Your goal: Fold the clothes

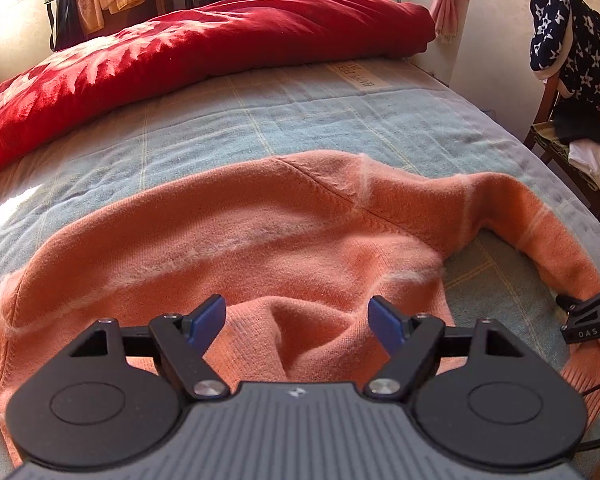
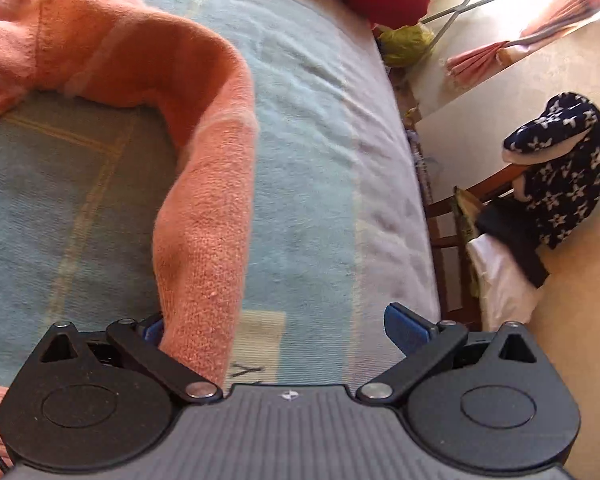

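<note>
While the sweater lies below the left gripper, its jaws gape; the right gripper stands released, sleeve between its fingers.

home bedroom, bed with red duvet, clothes-draped chair, hanging laundry

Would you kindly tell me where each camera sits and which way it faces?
Left wrist: on the left claw, angled down over the orange sweater toward the red quilt; the right claw shows.
Right wrist: on the right claw, along the sweater's sleeve; open.
Shared: sweater, blue bedspread, star-print garment.
</note>
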`<state>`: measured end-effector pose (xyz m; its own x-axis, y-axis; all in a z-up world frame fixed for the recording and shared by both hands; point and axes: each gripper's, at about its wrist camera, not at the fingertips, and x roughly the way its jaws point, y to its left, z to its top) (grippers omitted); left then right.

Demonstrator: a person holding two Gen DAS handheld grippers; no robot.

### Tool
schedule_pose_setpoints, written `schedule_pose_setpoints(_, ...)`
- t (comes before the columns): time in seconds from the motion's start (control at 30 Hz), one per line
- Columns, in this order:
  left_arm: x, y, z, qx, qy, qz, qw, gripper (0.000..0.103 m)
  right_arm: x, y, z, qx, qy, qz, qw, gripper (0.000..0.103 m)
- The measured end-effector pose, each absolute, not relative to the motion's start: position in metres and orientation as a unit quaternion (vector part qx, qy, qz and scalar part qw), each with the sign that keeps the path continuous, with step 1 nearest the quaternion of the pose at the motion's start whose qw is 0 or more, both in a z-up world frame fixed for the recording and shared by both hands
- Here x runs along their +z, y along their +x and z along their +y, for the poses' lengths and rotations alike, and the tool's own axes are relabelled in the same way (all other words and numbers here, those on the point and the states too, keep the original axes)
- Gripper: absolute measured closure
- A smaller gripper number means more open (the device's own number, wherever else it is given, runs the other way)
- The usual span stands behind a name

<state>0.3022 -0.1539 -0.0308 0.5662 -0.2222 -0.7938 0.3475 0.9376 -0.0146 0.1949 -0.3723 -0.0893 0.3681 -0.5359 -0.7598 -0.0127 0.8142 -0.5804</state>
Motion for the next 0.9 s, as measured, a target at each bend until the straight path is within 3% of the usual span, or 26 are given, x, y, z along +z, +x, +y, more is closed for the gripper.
schedule_pose_setpoints(0.27,-0.03,0.303,-0.159,-0.168,0.061,0.431,0.884,0.024,-0.095,0.218,-0.374,-0.151,-0.325,0.482,0.799,0.0)
schedule_pose_setpoints(0.43,-0.028,0.307,-0.154,-0.161,0.061,0.431,0.886,0.024,-0.084,0.235,-0.419,-0.214,-0.307,0.475,0.797,0.0)
schedule_pose_setpoints(0.77,-0.026,0.309,-0.149,-0.159,0.05,0.433,0.886,0.024,-0.06,0.265,-0.466,-0.245,-0.386,0.412,0.789,0.0)
schedule_pose_setpoints(0.9,-0.026,0.309,-0.147,-0.157,0.051,0.434,0.885,0.024,-0.077,0.269,-0.486,-0.25,-0.438,0.433,0.747,0.0)
